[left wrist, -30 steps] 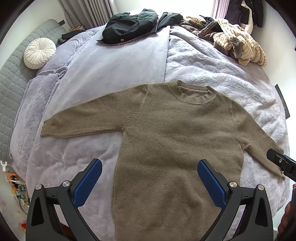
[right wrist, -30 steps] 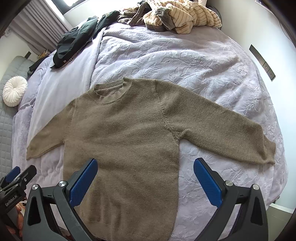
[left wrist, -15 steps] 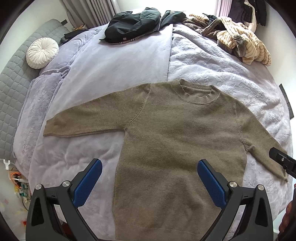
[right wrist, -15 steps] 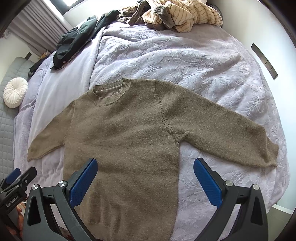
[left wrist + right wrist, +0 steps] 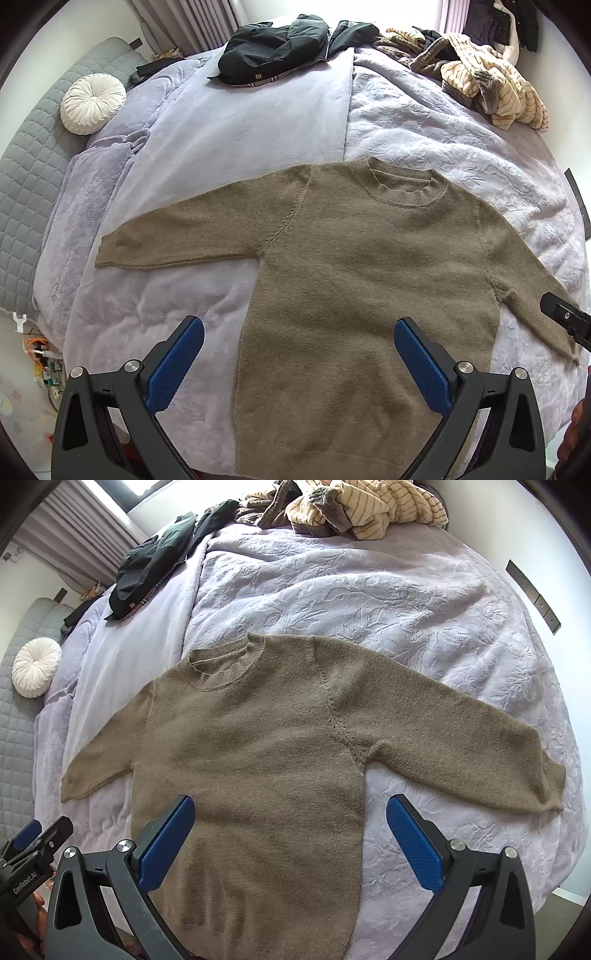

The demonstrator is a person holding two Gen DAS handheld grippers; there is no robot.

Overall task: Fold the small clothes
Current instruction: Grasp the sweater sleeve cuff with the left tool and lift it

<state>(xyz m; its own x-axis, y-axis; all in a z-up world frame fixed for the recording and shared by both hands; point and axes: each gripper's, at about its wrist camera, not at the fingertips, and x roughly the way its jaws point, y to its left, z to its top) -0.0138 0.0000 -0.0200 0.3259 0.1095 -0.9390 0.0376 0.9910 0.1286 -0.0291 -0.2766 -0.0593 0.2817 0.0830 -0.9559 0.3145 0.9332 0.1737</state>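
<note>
Sweater lies flat on the bed, neck away from the cameras, both sleeves spread out. Left gripper and right gripper hover over its lower half, jaws wide, holding nothing. Clothes and a jacket sit at the far edge.

Two handheld grippers, black frames, blue finger pads.
Left gripper: black plastic arms with triangular cutouts, silver round screws near the finger bases, textured blue pads. Right gripper: same build, dark grey-black frame, silver screws, ribbed blue pads. White "GenRobot.AI" lettering on the left gripper's body at the right view's lower-left edge. A bit of skin at the left view's lower-right edge, blurred.
</note>
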